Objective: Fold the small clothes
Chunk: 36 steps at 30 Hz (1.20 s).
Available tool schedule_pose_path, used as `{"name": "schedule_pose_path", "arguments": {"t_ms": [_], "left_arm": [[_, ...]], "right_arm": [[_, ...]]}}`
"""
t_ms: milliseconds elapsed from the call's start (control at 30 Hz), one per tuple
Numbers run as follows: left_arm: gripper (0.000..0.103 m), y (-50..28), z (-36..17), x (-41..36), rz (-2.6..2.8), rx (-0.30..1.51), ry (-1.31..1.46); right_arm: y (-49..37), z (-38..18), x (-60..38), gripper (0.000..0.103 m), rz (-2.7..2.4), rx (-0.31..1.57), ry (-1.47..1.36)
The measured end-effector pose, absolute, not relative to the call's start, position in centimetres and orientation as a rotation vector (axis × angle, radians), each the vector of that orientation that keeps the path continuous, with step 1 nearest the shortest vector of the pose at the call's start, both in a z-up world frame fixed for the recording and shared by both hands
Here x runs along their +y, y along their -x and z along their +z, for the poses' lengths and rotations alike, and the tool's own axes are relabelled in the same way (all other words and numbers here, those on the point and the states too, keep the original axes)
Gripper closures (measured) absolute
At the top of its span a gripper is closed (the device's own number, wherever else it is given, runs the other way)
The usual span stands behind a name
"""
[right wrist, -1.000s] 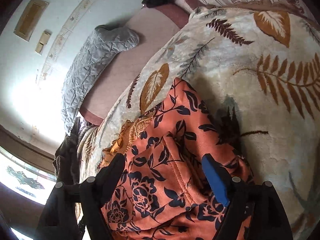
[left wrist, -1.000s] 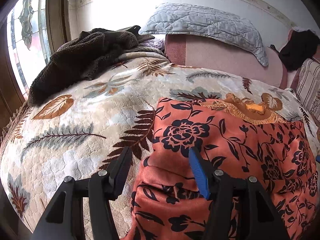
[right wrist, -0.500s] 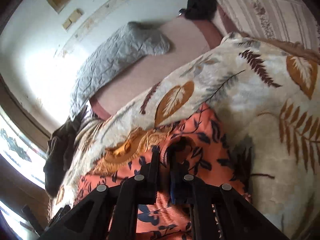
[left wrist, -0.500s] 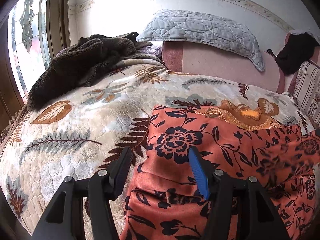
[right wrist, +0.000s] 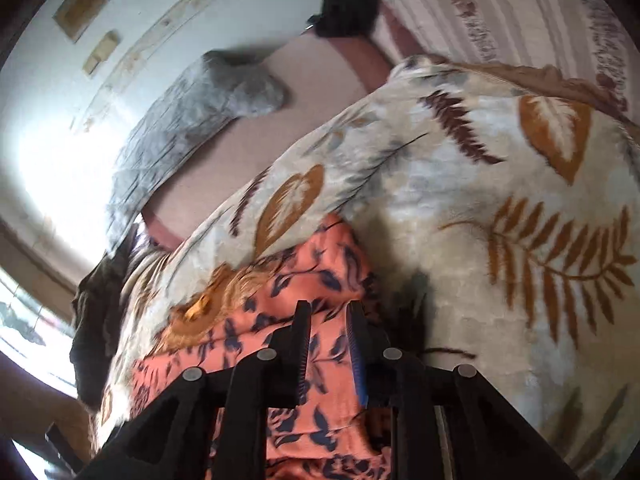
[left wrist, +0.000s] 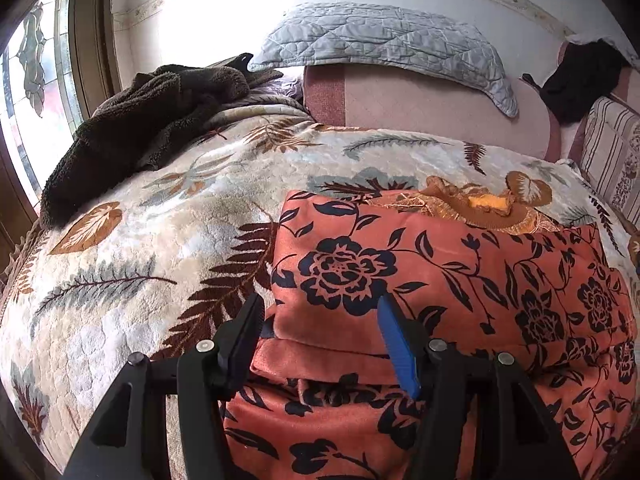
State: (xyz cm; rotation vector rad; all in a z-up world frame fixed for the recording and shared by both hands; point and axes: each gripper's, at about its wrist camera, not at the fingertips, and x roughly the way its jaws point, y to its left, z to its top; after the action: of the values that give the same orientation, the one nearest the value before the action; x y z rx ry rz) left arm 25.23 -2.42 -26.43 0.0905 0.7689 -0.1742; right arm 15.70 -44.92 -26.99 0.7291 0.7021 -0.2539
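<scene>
Orange floral garment (left wrist: 460, 280) lay spread on the leaf-patterned blanket (left wrist: 132, 264), already doubled over once, with its folded edge directly ahead of the left gripper (left wrist: 320, 340). That gripper stood about half open, its jaws straddling the near fold without pressing on it; nothing was held there.

The right gripper (right wrist: 329, 344) sat over the garment's far-side edge, its jaws narrow and opening, with orange cloth showing in the slim gap between them. Whether the pads still pinched that cloth could not be told — the right wrist view was blurred.

Several things could have gone wrong from here, judging by the layout. If the right jaws parted while the cloth was lifted, the edge would likely drop and the fold fall askew. The fabric looked smooth and slippery, so a light pinch might slide off. The plush blanket beneath could be caught together with the garment, dragging the bedding up. The left gripper, not yet gripping, offered no anchor — a pull from the right side might shift the whole piece.

No brand, label or legible writing could be seen anywhere in either view.
</scene>
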Motion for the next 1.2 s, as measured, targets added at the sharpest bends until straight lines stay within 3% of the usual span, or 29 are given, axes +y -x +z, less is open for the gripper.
{"name": "schedule_pose_path", "arguments": {"t_ms": [167, 400, 633, 867, 933, 967, 1000, 1200], "left_arm": [[0.038, -26.0, -29.1, -4.1, -0.164, 0.89, -0.213], [0.034, -25.6, -28.4, -3.9, -0.173, 0.878, -0.175], [0.034, -25.6, -28.5, -4.0, -0.173, 0.878, -0.195], [0.034, -25.7, -28.6, -3.9, -0.17, 0.882, -0.185], [0.034, -25.7, -28.7, -4.0, -0.168, 0.882, -0.186], [0.034, -25.7, -28.7, -4.0, -0.166, 0.882, -0.187], [0.034, -25.7, -28.7, -4.0, -0.169, 0.882, -0.187], [0.033, -25.9, -28.8, -4.0, -0.165, 0.883, -0.186]], "right_arm": [[-19.8, -32.3, -42.8, 0.083, -0.287, 0.996, -0.73], [-18.6, -28.9, -39.6, 0.082, -0.137, 0.835, -0.681], [-22.0, -32.3, -33.6, 0.08, -0.023, 1.071, -0.549], [-20.8, -29.3, -32.8, 0.079, 0.054, 0.908, -0.533], [-20.8, -29.7, -32.4, 0.064, 0.047, 0.933, -0.509], [-21.4, -30.4, -32.3, 0.036, 0.02, 0.983, -0.497], [-22.0, -31.3, -32.3, 0.029, -0.001, 1.024, -0.492], [-21.0, -29.8, -32.1, 0.029, 0.018, 0.96, -0.483]]}}
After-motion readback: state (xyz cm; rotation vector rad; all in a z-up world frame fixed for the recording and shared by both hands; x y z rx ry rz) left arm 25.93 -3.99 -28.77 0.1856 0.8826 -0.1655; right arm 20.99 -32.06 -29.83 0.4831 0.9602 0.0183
